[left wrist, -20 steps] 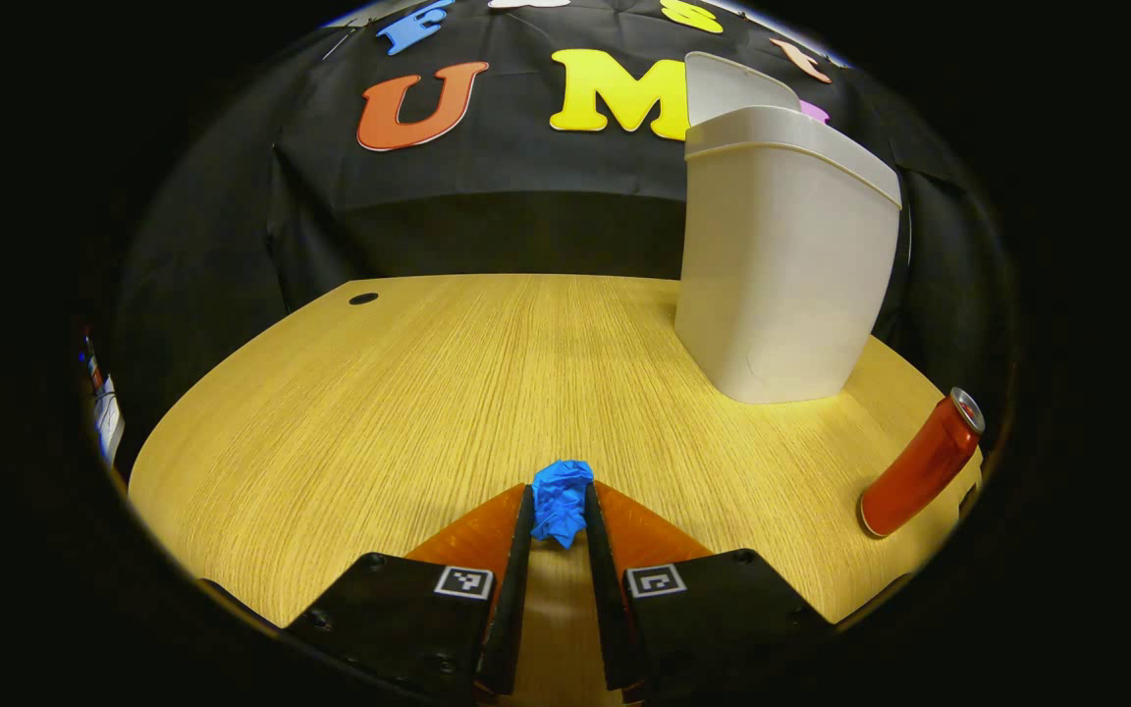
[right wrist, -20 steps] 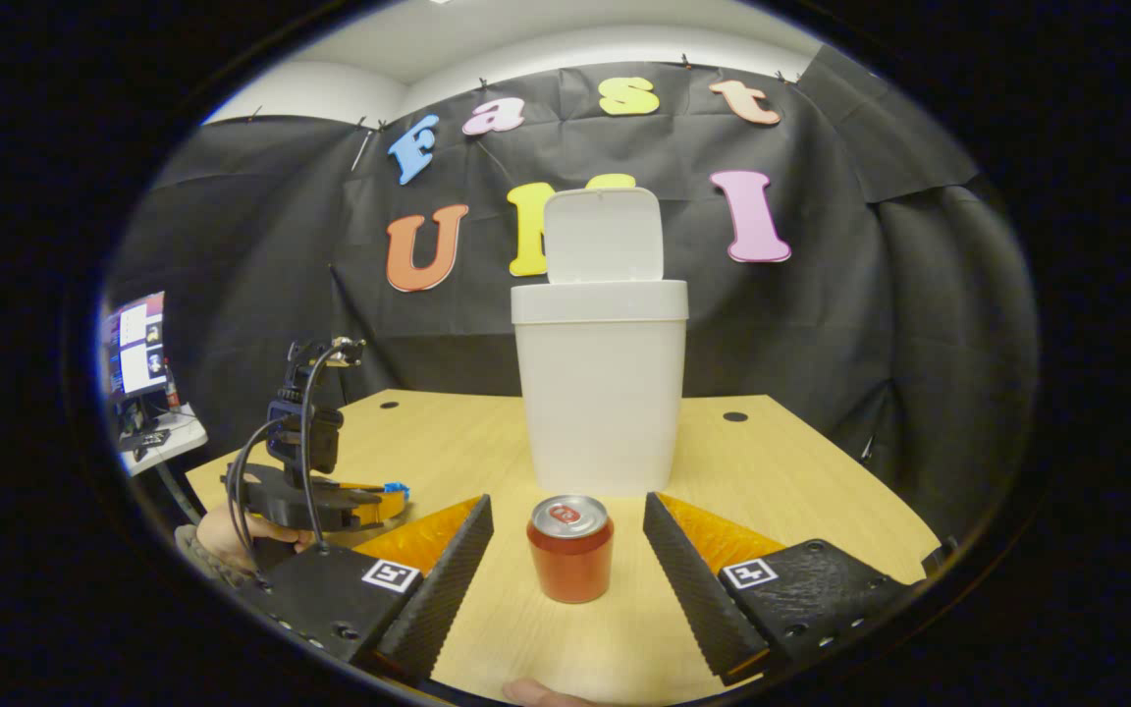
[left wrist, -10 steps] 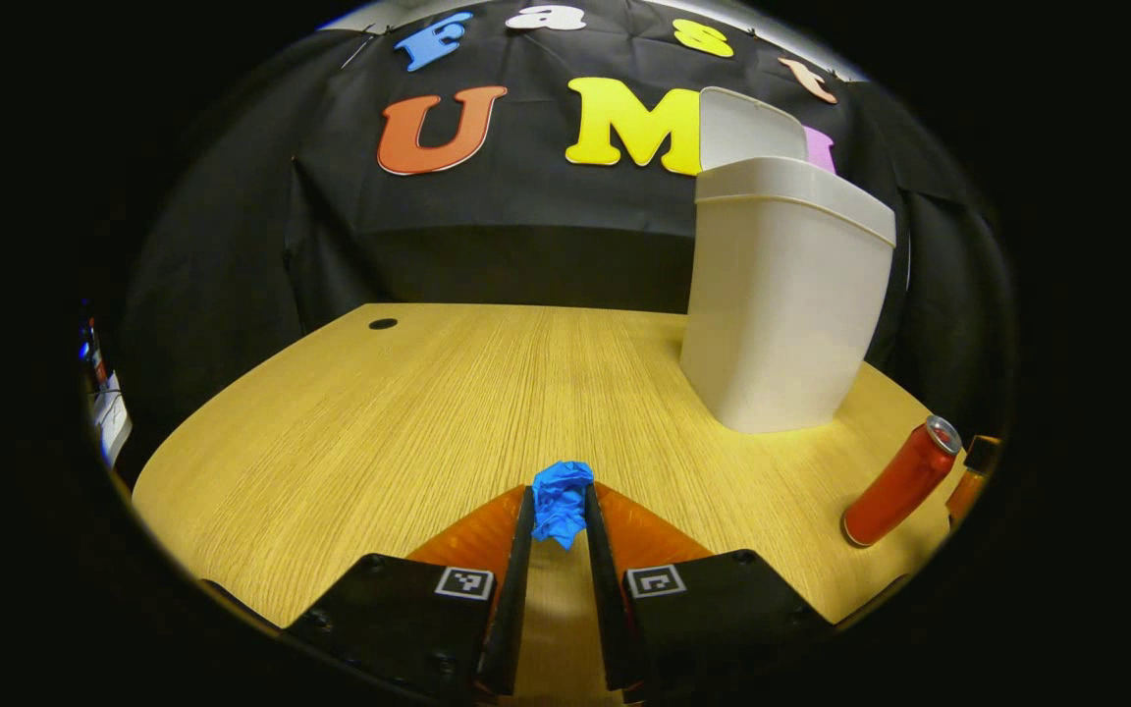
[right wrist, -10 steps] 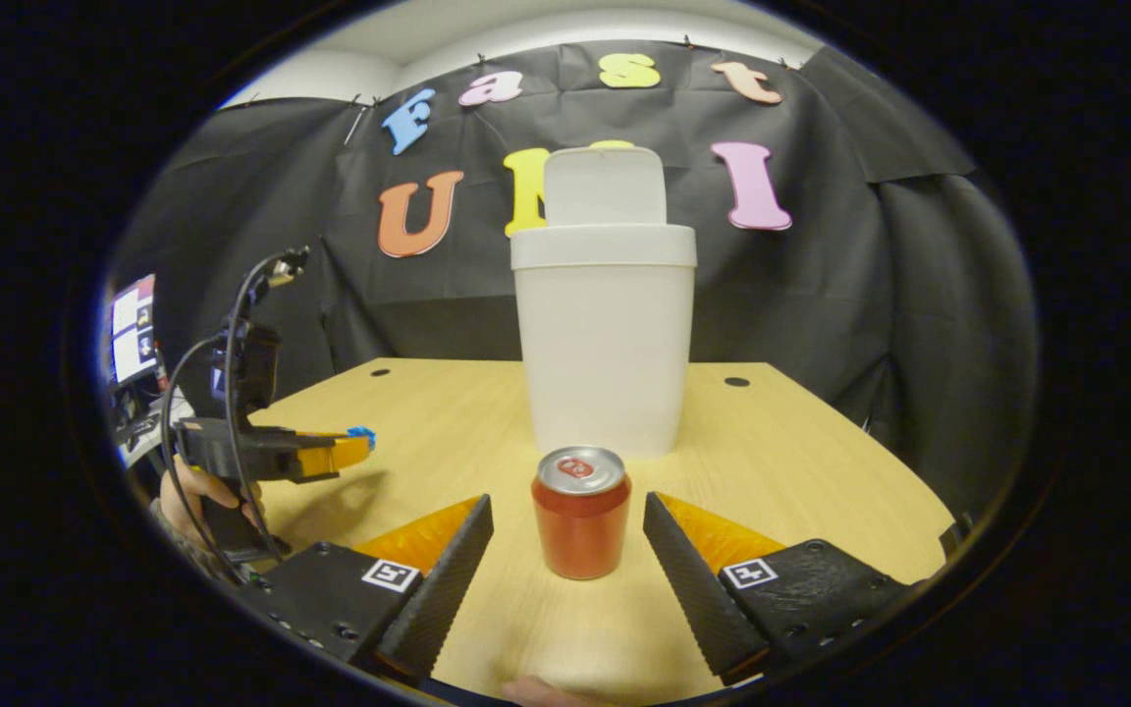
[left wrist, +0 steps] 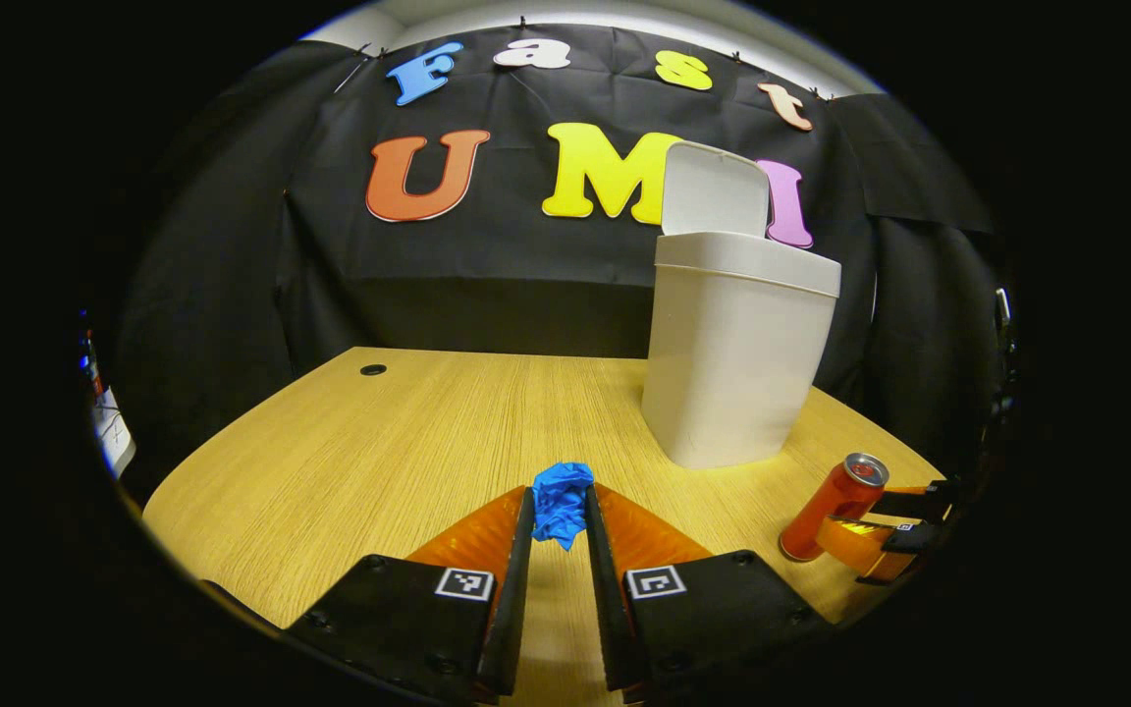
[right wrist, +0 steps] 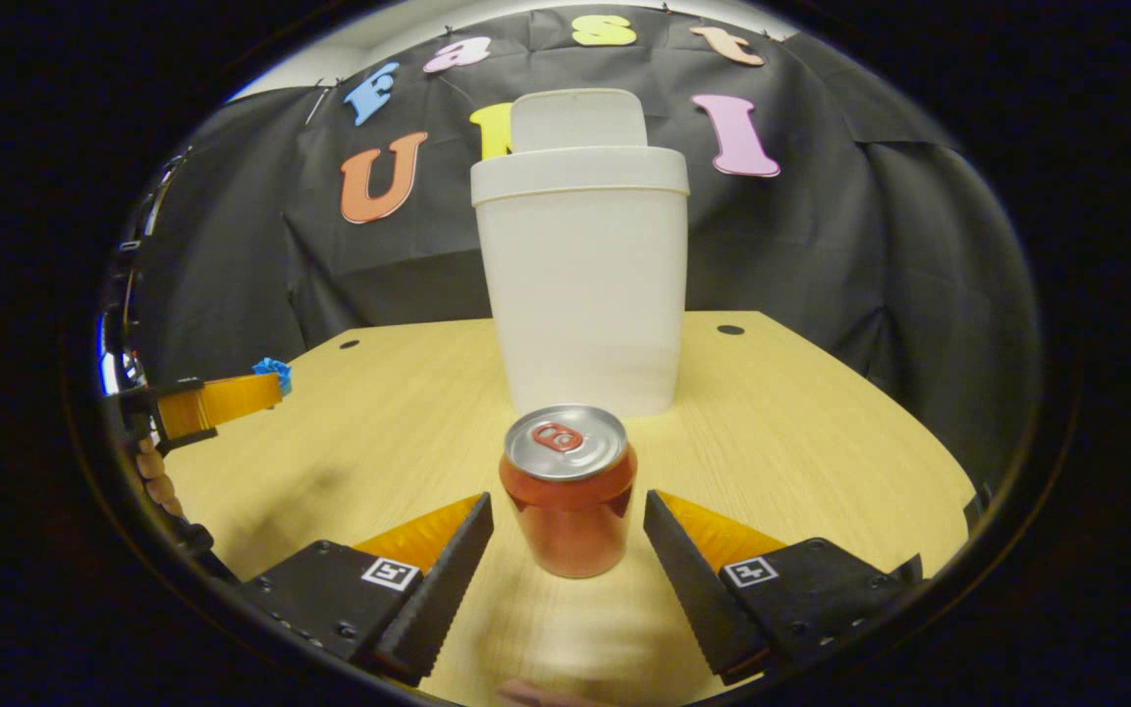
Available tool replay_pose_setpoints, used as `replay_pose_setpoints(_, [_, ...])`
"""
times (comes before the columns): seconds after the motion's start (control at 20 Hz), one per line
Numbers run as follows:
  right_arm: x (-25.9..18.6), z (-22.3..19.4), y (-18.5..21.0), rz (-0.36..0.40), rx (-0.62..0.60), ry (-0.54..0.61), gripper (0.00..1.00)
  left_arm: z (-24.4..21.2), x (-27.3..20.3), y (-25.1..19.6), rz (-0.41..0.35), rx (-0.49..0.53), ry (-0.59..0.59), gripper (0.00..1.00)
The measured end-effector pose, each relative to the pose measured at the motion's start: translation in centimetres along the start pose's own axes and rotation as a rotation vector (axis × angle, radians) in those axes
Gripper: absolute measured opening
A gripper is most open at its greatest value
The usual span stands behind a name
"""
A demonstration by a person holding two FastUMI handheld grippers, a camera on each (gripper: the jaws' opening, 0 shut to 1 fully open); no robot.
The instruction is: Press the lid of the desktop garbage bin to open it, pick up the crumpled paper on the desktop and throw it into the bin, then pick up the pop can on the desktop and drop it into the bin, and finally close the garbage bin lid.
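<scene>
Left hand-held gripper [left wrist: 559,520] pinches blue paper [left wrist: 562,501] for the open bin [left wrist: 734,358], right hand-held gripper [right wrist: 566,545] wide, straddling the can [right wrist: 568,489] on worktop [left wrist: 408,432], ready to grab.

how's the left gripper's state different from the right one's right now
The left gripper is shut on the blue crumpled paper, held off the table; the right gripper is open, its fingers apart from the upright pop can between them. Both face the open bin.
</scene>
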State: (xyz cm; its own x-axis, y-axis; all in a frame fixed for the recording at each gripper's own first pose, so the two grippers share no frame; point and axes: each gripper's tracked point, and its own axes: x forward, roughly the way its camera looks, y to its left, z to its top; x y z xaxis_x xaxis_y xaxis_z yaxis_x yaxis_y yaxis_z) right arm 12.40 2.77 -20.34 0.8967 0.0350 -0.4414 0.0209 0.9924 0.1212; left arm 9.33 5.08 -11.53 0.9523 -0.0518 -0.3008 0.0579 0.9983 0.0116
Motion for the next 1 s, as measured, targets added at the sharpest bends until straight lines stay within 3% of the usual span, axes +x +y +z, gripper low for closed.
replay_pose_setpoints(0.15, [1.4, -0.1, -1.0, -0.042, -0.006, 0.008, 0.96, 0.5, -0.4, -0.2, -0.018, -0.006, -0.017, 0.35])
replay_pose_setpoints(0.35, [2.3, -1.0, -1.0, -0.041, 0.008, 0.051, 0.94, 0.3, -0.3, 0.2, -0.002, 0.000, -0.007, 0.35])
replay_pose_setpoints(0.55, [2.5, -0.5, -0.6, -0.022, 0.004, 0.022, 0.83, 0.8, -0.6, 1.2, 0.038, 0.006, -0.024, 0.35])
replay_pose_setpoints(0.85, [-0.3, 3.5, -1.3, -0.039, -0.020, -0.096, 0.82, 2.1, -1.6, 0.9, 0.033, 0.018, -0.068, 0.35])
replay_pose_setpoints(0.95, [-1.5, 4.8, -1.1, -0.036, -0.032, -0.120, 0.82, 2.5, -2.1, 1.1, 0.037, 0.022, -0.080, 0.39])
replay_pose_setpoints(1.0, [-2.1, 5.4, -1.2, -0.039, -0.037, -0.130, 0.82, 2.9, -2.4, 1.2, 0.041, 0.022, -0.088, 0.35])
